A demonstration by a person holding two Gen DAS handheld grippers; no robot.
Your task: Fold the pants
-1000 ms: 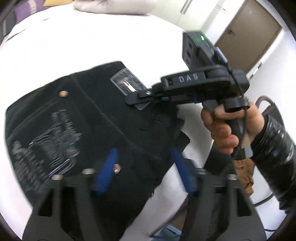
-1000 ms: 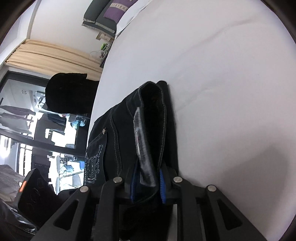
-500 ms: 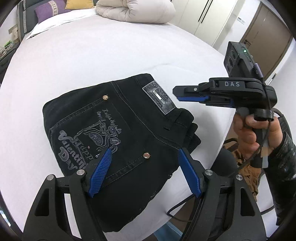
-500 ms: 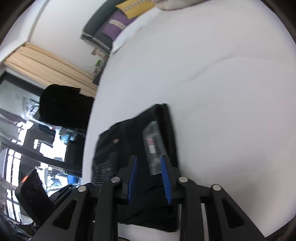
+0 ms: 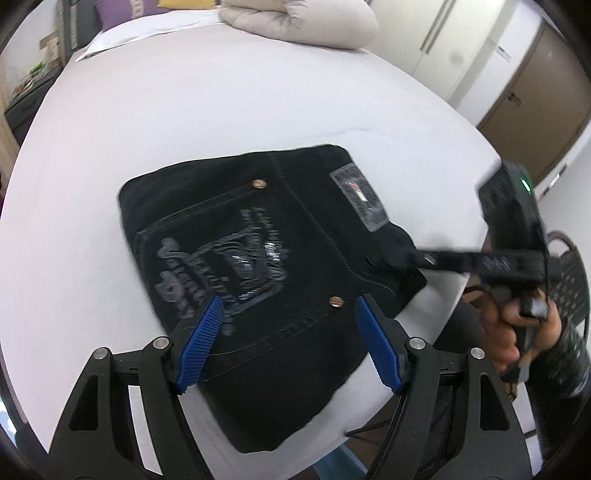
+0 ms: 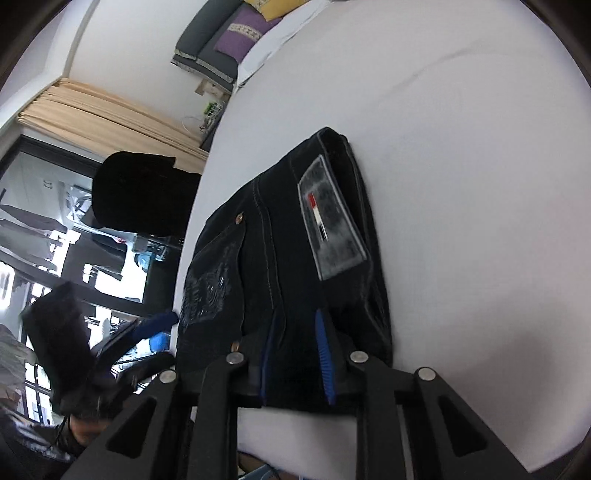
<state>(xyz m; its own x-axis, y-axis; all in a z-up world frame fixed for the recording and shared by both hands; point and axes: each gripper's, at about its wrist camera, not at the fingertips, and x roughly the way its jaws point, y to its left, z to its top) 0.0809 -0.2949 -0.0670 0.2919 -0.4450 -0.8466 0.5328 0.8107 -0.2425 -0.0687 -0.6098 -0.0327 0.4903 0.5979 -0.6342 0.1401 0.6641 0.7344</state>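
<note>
the pants (image 5: 280,258) lie folded into a thick black bundle on the white bed (image 5: 221,96), near its edge, back side up, so that the grey stitched lettering on the back pocket (image 5: 221,266), two copper rivets and the grey label (image 5: 360,197) at the waistband all show. the left gripper (image 5: 286,341) hangs above the near part of the bundle with its blue fingers (image 5: 199,345) spread wide and nothing between them. the right gripper (image 6: 295,354) comes in from the side at the waistband corner; in its own view the blue pads sit a narrow gap apart with dark fabric of the pants between them, though whether they actually pinch the cloth cannot be told from these pictures. in the left view that gripper is blurred, its tip touching or just over the corner of the pants below the label, held by a hand (image 5: 517,332) in a dark sleeve. at the far end of the bed lies a rolled beige duvet (image 5: 299,18) with a purple pillow (image 5: 122,7) beside it. in the right view a beige curtain (image 6: 110,110) hangs by a dark window, with a black chair (image 6: 140,192) beside the bed.
</note>
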